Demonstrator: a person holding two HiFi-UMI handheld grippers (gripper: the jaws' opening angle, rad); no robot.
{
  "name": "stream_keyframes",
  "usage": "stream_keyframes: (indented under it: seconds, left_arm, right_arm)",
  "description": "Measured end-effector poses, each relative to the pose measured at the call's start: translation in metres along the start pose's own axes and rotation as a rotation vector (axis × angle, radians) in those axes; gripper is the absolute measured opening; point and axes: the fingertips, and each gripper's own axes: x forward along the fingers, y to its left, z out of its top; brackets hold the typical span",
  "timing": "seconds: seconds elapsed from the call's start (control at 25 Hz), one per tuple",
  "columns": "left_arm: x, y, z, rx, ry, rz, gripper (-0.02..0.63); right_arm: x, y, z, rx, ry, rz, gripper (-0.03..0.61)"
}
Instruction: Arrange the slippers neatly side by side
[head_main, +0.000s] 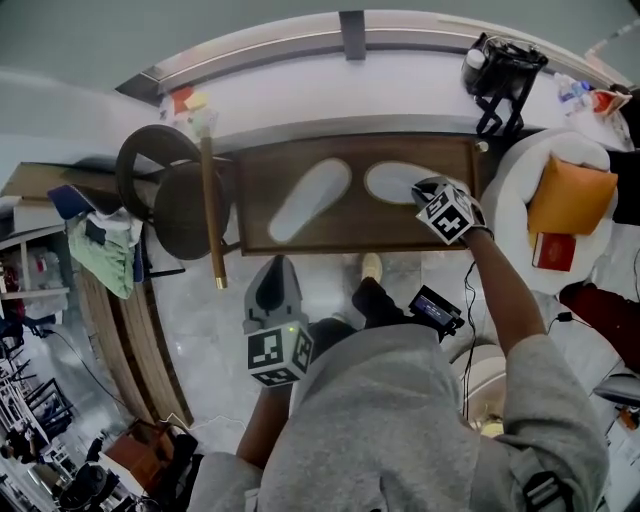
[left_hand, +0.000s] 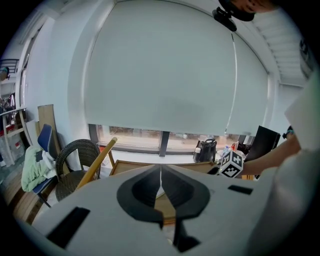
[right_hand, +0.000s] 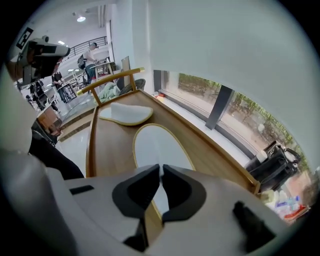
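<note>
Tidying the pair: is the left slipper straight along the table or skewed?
Skewed: the left slipper lies diagonally on the wooden table; the right slipper lies along it.

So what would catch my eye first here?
Two white slippers lie apart on a wooden table: the left slipper slanted, the right slipper crosswise. The right gripper has its fingers closed on the right slipper's edge; the left gripper hangs back, shut and empty.
</note>
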Motion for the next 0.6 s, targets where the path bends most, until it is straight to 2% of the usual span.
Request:
stream_keyframes:
  seconds: [0.28, 0.6]
  left_arm:
    - [-0.007, -0.004, 0.001, 0.002, -0.029, -0.018, 0.020]
    - [-0.017, -0.005, 0.003, 0.008, -0.064, -0.035, 0.020]
  right_arm:
    - [-0.024, -0.003, 0.010, 0.126, -0.080, -0.042, 0.035]
    - [-0.054, 0.002, 0.027, 0.341, -0.160, -0.090, 0.035]
